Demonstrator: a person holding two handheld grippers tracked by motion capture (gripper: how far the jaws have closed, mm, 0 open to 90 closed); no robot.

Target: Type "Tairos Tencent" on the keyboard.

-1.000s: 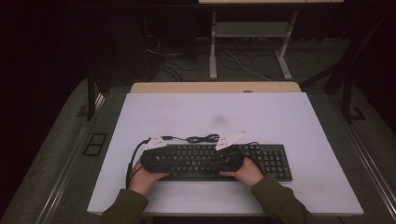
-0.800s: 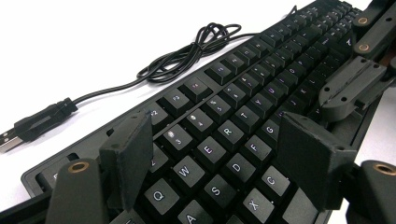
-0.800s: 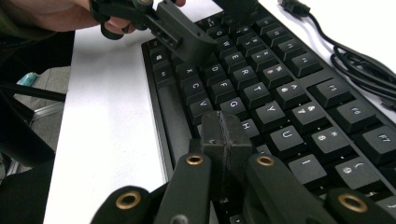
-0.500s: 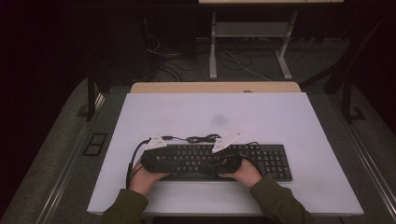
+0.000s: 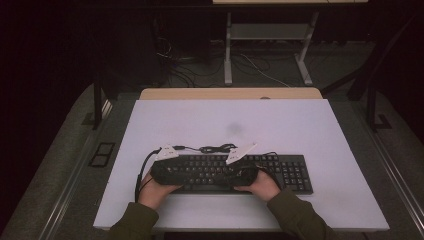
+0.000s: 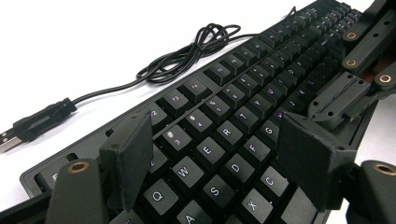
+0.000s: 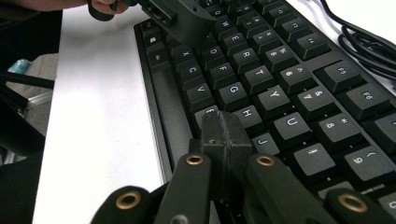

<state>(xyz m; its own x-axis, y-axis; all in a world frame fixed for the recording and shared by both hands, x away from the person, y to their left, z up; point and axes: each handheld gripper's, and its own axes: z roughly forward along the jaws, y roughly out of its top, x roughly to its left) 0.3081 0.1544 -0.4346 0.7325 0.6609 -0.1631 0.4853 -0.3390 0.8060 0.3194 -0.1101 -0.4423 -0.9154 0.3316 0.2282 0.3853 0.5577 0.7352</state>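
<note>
Black keyboard (image 5: 235, 172) lies lower centre of high view on white bench (image 5: 280, 125), same spot as second ago; left tool (image 6: 219, 158) wide open over Q-W-E keys; right tool (image 7: 226, 135) closed, empty, tip by H key, scarcely shifted; key pressing looks under way.

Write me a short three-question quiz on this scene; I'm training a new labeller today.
1. True or false: the left gripper is open above the keyboard.
2. How do the right gripper's jaws stand? A. wide apart B. pressed together C. clamped on the cable
3. Fill in: the coiled cable lies on the table beyond the keyboard's ____ edge.

Key: 1 true; 2 B; 3 far.
</note>
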